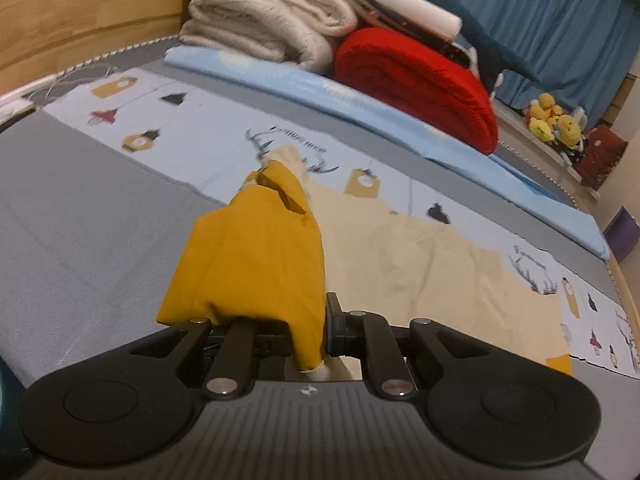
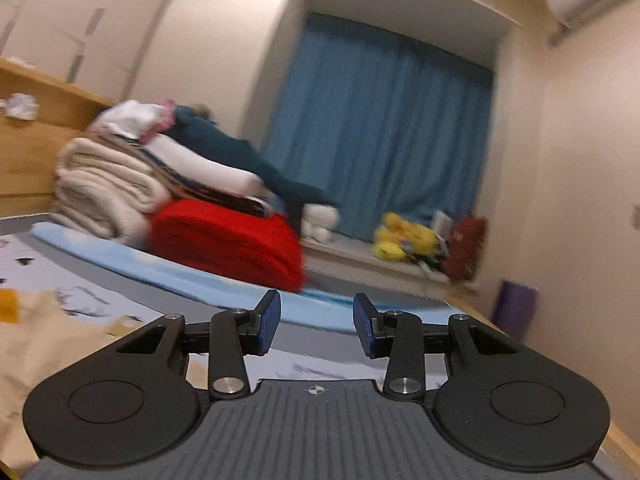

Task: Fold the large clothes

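The left gripper [image 1: 308, 332] is pinched nearly closed on a bunch of the mustard-and-cream garment [image 1: 256, 248] — the cloth is gathered between its jaws, drapes over the near finger and hangs a little below it. From the grip the mustard fold runs away over the bed to a small raised point, where the cream lining shows. The rest of the garment, its pale cream side up, lies spread flat on the patterned bedsheet [image 1: 168, 120] to the right of that fold, reaching toward the bed's far edge.

The right gripper [image 2: 316, 322] is held up off the bed, pointing nearly level at the blue curtain [image 2: 380, 132]. Its jaws stand partly open, the blue pads [image 2: 269, 322] well apart, with nothing between them and nothing touching them. A corner of the cream cloth shows at the lower left of its view.

Behind the garment, on a light blue mat [image 1: 360, 108], sit a stack of folded cream blankets [image 1: 260, 12] and a rolled red blanket [image 1: 420, 84] — touching each other, clear of the garment.
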Action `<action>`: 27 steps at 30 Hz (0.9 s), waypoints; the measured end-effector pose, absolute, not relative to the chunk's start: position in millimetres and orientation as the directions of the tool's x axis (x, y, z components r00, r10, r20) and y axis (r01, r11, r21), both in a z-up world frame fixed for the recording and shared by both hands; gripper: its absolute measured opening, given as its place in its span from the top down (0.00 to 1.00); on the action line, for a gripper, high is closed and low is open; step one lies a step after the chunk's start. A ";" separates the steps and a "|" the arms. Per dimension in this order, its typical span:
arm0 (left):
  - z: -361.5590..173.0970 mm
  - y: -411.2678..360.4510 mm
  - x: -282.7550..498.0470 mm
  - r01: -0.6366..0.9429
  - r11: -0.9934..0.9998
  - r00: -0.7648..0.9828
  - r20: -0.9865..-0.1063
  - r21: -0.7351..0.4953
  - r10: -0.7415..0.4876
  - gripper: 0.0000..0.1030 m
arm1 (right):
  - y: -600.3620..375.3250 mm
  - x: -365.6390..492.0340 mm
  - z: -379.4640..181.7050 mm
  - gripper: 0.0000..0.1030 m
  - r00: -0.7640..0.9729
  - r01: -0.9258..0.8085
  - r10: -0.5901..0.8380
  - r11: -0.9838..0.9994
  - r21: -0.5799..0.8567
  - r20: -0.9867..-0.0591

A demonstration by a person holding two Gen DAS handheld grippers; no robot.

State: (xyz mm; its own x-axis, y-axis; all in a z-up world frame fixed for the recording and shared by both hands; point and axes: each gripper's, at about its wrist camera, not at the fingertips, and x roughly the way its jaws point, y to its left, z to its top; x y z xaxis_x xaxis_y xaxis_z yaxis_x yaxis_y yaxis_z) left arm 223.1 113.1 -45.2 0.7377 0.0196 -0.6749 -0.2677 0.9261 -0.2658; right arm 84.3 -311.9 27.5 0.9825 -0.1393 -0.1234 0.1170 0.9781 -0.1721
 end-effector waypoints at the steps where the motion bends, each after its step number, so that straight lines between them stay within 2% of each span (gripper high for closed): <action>1: -40.8 104.8 222.8 -0.251 0.930 0.752 -0.659 -0.267 0.013 0.86 | -325.7 83.6 20.9 0.61 0.975 0.143 -0.164 0.979 -0.143 -0.150; 3: -32.9 85.5 220.9 -0.200 0.938 0.787 -0.616 -0.284 -0.019 0.87 | -357.1 83.1 9.8 0.67 0.948 0.204 -0.214 0.977 -0.067 -0.237; 4: -29.3 74.3 220.6 -0.168 0.944 0.801 -0.597 -0.282 -0.036 0.87 | -368.3 81.3 7.2 0.67 0.942 0.222 -0.222 0.975 -0.028 -0.252; 11: -13.6 -49.6 213.0 0.100 0.984 0.864 -0.478 -0.149 -0.160 0.94 | -419.8 66.5 1.2 0.67 0.930 0.251 -0.215 0.964 0.088 -0.298; 16: -25.1 -142.1 203.1 0.266 0.961 0.852 -0.448 -0.071 -0.270 0.94 | -429.1 60.1 -1.1 0.67 0.934 0.229 -0.188 0.968 0.104 -0.303; 21: -57.9 -226.3 193.0 0.473 0.880 0.757 -0.494 -0.038 -0.428 0.95 | -432.1 58.9 -4.5 0.67 0.932 0.220 -0.171 0.968 0.123 -0.321; 24: -92.2 -267.3 186.5 0.643 0.764 0.589 -0.605 -0.051 -0.536 0.94 | -431.3 63.4 -5.8 0.67 0.931 0.212 -0.159 0.968 0.133 -0.328; 25: -103.4 -274.4 187.3 0.682 0.728 0.519 -0.649 -0.078 -0.556 0.91 | -431.6 64.9 -6.0 0.67 0.931 0.207 -0.150 0.968 0.141 -0.333; 27: -120.9 -278.7 191.1 0.707 0.686 0.388 -0.715 -0.175 -0.582 0.77 | -430.8 68.3 -9.6 0.67 0.929 0.191 -0.126 0.968 0.160 -0.349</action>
